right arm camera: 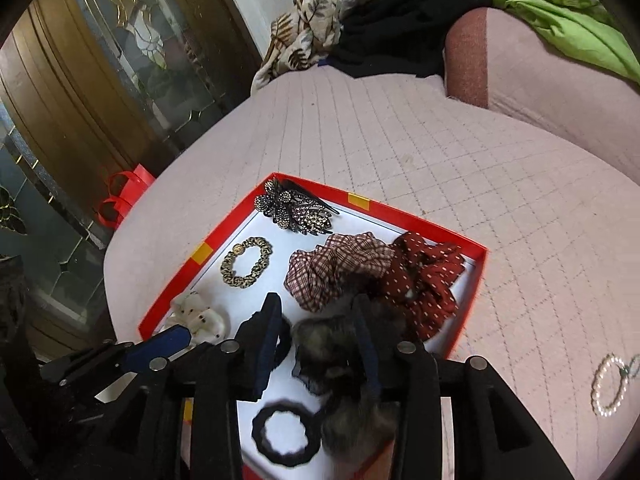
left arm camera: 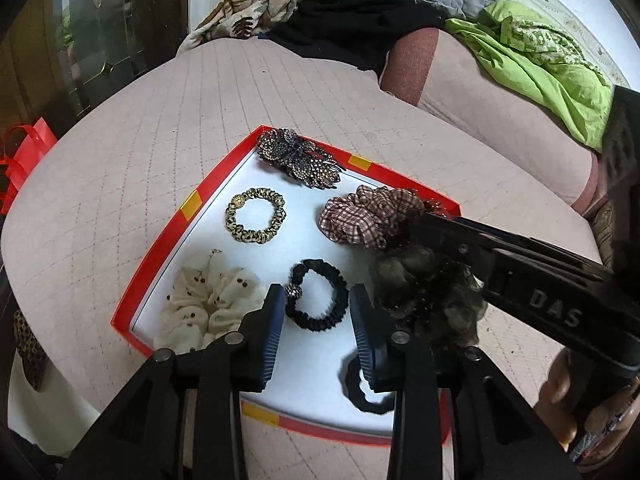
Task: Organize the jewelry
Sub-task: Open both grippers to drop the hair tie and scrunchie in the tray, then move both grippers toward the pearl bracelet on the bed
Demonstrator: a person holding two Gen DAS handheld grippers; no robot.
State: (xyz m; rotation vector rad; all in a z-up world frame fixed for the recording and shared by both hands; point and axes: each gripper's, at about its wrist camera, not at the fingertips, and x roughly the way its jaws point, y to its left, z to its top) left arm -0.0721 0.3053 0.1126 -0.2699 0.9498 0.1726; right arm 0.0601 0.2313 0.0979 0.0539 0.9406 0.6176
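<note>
A red-rimmed tray (left arm camera: 192, 206) with a white floor lies on the pink quilted cushion. It holds a rhinestone hair clip (left arm camera: 302, 162), a leopard scrunchie (left arm camera: 256, 216), a plaid scrunchie (left arm camera: 364, 216), a cream cherry scrunchie (left arm camera: 208, 304), a black beaded scrunchie (left arm camera: 316, 294), a furry grey-brown scrunchie (left arm camera: 428, 292) and a plain black hair tie (right arm camera: 286, 432). My left gripper (left arm camera: 316, 320) is open above the black beaded scrunchie. My right gripper (right arm camera: 316, 336) is open over the furry scrunchie (right arm camera: 344, 344), beside a red dotted scrunchie (right arm camera: 424, 280).
A pearl bracelet (right arm camera: 610, 384) lies on the cushion (right arm camera: 400, 140) right of the tray. Green cloth (left arm camera: 540, 60), black cloth and a floral fabric pile sit at the back. A red bag (left arm camera: 24, 156) stands off the left edge by a glass-panelled door.
</note>
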